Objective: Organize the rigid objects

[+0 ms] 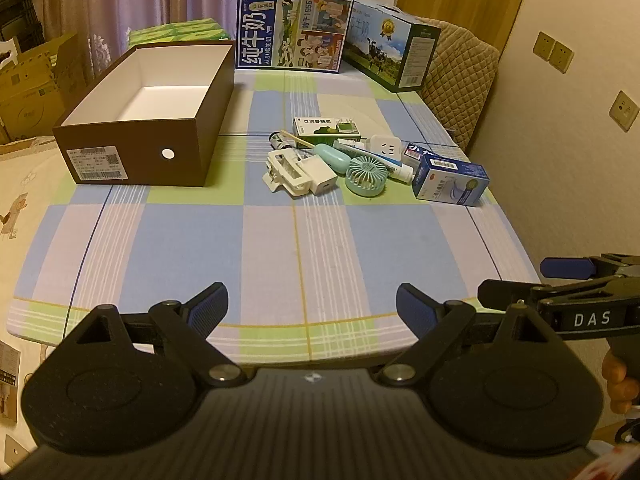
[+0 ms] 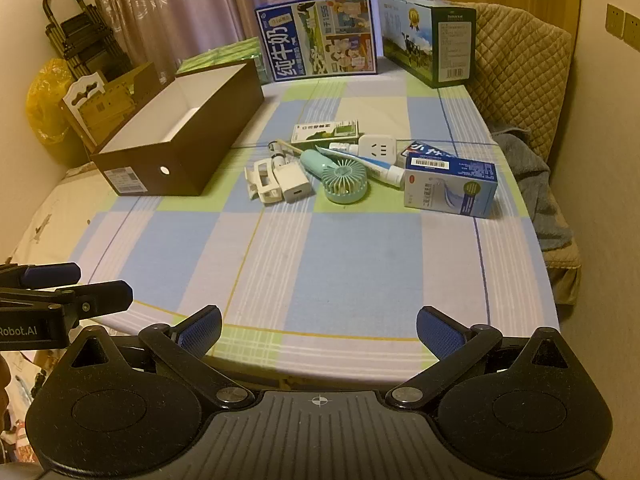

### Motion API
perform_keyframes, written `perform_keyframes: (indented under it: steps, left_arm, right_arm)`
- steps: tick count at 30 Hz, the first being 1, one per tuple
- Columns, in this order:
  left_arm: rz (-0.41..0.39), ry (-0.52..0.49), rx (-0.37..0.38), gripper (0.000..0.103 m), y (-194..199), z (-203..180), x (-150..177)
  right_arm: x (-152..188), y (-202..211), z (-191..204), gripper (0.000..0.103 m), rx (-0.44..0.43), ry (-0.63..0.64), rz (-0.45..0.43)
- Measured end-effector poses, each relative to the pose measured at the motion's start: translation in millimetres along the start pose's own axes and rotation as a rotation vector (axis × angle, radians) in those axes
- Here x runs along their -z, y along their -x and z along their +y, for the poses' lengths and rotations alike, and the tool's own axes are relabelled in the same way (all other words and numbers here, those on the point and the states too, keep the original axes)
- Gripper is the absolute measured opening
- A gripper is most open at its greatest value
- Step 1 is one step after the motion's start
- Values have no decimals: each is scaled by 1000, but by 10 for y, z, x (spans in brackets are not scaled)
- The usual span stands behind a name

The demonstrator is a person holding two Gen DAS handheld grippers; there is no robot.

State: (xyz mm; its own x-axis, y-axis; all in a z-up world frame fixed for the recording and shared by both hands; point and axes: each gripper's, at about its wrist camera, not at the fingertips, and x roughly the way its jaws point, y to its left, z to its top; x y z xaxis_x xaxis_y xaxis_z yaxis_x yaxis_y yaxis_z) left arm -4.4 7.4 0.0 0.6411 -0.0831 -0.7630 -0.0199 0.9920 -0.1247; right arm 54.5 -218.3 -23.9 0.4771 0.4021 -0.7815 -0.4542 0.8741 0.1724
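Observation:
An open brown shoebox (image 1: 132, 160) (image 2: 224, 136) with a white inside stands empty at the left of the checked table. To its right lies a cluster of small items: a white clip (image 1: 286, 170) (image 2: 262, 180), a white charger (image 1: 322, 176) (image 2: 294, 184), a teal hand fan (image 1: 364, 174) (image 2: 344, 186), a toothpaste tube (image 1: 394, 168) (image 2: 378, 168), a white socket adapter (image 1: 386, 146) (image 2: 376, 146), a green medicine box (image 1: 326, 126) (image 2: 324, 132) and a blue-white medicine box (image 1: 452, 180) (image 2: 450, 186). My left gripper (image 1: 312, 306) and right gripper (image 2: 318, 328) are open and empty above the near table edge.
Two milk cartons (image 1: 292, 30) (image 2: 428, 36) stand at the table's far edge, with green packs (image 1: 180, 32) behind the shoebox. A quilted chair (image 2: 520, 72) stands at the right. The right gripper shows at the right edge of the left wrist view (image 1: 568, 276).

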Motion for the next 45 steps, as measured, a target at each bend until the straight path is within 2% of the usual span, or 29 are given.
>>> perform_keyframes:
  steps: [29,45]
  left_arm:
    - [3,2,-5,89,5,-6,-5]
    - [14,3,-20,89,-35,-176,-28]
  right_arm:
    - [-1,-5,-34,101,-3,3,0]
    - [11,6,-176,101,-19,-1,3]
